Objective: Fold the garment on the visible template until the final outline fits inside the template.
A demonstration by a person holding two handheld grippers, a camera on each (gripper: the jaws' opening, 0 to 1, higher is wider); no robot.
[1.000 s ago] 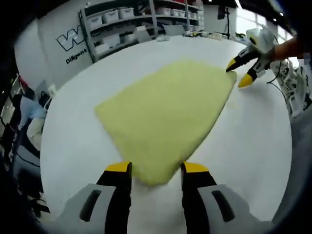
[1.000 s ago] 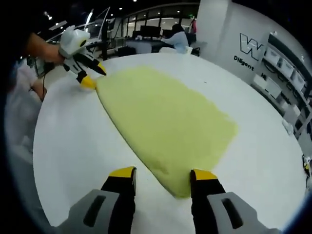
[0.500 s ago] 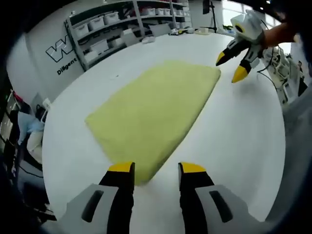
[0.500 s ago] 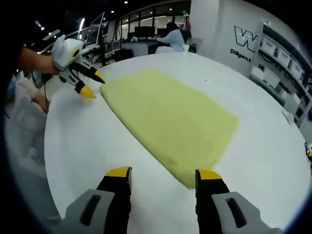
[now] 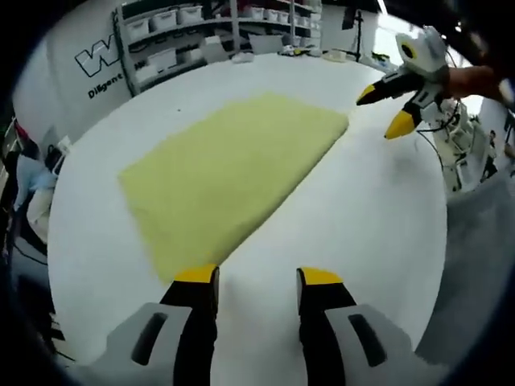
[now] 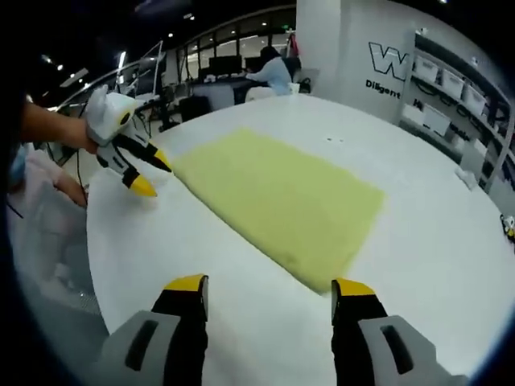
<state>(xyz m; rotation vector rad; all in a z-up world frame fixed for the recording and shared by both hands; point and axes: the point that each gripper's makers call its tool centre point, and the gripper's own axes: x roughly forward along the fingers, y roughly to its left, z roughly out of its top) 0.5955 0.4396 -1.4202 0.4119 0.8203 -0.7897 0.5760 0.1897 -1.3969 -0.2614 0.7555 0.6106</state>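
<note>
A pale yellow folded garment [image 5: 229, 165] lies flat on the white table [image 5: 362, 217] as a rough rectangle. In the left gripper view my left gripper [image 5: 256, 281] stands open just short of the garment's near corner, holding nothing. My right gripper [image 5: 388, 109] shows there at the upper right, open, lifted beside the far corner. In the right gripper view the garment [image 6: 282, 197] stretches ahead, and my right gripper [image 6: 273, 288] is open and empty near its closest edge. The left gripper [image 6: 147, 174] appears there at the left, open, off the cloth. No template outline is visible.
Shelves with white bins [image 5: 185, 20] line the wall behind the table. A person sits at desks [image 6: 269, 71] in the background. Cables [image 5: 451, 133] hang past the table's right edge. White tabletop surrounds the garment on all sides.
Both grippers have drawn back from the garment's corners and risen. The garment now lies flatter and more rectangular, with nothing holding it.
</note>
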